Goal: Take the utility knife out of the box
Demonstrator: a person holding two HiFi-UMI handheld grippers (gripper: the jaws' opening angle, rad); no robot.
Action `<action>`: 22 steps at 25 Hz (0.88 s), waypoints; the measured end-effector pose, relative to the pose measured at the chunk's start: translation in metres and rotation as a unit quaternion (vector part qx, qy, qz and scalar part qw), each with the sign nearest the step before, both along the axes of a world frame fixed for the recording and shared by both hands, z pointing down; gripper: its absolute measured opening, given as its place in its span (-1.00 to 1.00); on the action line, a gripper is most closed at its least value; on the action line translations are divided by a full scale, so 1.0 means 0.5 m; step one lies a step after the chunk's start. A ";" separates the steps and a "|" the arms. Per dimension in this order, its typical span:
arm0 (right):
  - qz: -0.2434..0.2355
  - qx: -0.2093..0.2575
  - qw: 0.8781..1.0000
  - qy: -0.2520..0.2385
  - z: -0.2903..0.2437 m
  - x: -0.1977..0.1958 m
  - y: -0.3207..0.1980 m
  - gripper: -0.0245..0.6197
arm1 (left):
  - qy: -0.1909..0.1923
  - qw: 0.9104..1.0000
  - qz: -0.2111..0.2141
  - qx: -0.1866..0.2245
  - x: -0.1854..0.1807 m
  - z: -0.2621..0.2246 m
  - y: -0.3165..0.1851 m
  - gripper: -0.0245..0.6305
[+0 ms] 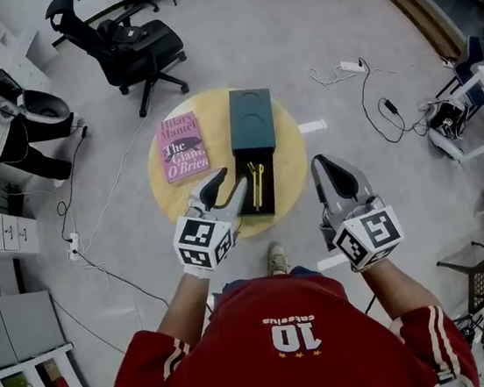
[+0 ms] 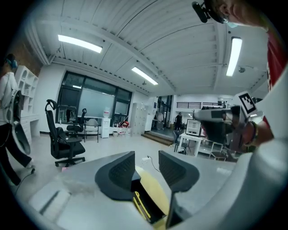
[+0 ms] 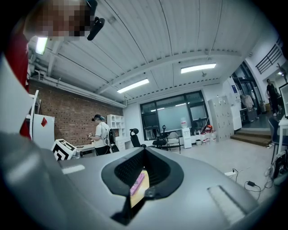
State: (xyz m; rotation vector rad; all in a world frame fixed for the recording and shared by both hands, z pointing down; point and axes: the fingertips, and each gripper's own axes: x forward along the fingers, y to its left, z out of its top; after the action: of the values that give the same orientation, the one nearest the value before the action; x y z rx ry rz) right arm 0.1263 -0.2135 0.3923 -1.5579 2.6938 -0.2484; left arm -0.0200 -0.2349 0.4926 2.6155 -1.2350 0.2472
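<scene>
While its two dark, ribbed pads stand well apart with nothing gripped between them, the left tool [image 1: 226,188] [image 2: 146,166] hangs at the near left corner of the box's slid-out tray [image 1: 253,211]. Whether it touches the tray no view settles. Through the gap, the left gripper view shows the slim yellow utility knife [image 2: 140,204] lying lengthwise in the tray's black lining. The head view shows the same knife [image 1: 258,184], loose in the tray and just right of the tool's tips.

To the right, clear of the tray, the right tool [image 1: 328,172] [image 3: 144,168] is closed and empty. Its own view shows the textured pads met, with only a sliver of pink and yellow showing below them.

Only the head view gives the whole layout. The box [image 1: 250,118] is a dark green rectangular sleeve with the tray drawn toward the person. A pink paperback book [image 1: 183,147] lies flat beside it, apart from it. Both rest on a round, pale yellow bench [image 1: 293,165], which stands on a grey floor. A black office chair [image 1: 126,48] stands beyond it.
</scene>
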 end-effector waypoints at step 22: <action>-0.010 -0.040 0.999 0.000 0.132 0.082 -0.122 -0.92 | -0.059 0.979 -0.040 -0.191 0.123 0.402 -0.096 -0.37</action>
State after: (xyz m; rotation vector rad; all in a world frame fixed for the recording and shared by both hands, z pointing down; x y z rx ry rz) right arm 0.1672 -0.2743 0.4584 -1.5500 2.7334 -0.3621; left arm 0.0416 -0.2827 0.6937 2.2444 -1.1882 0.5700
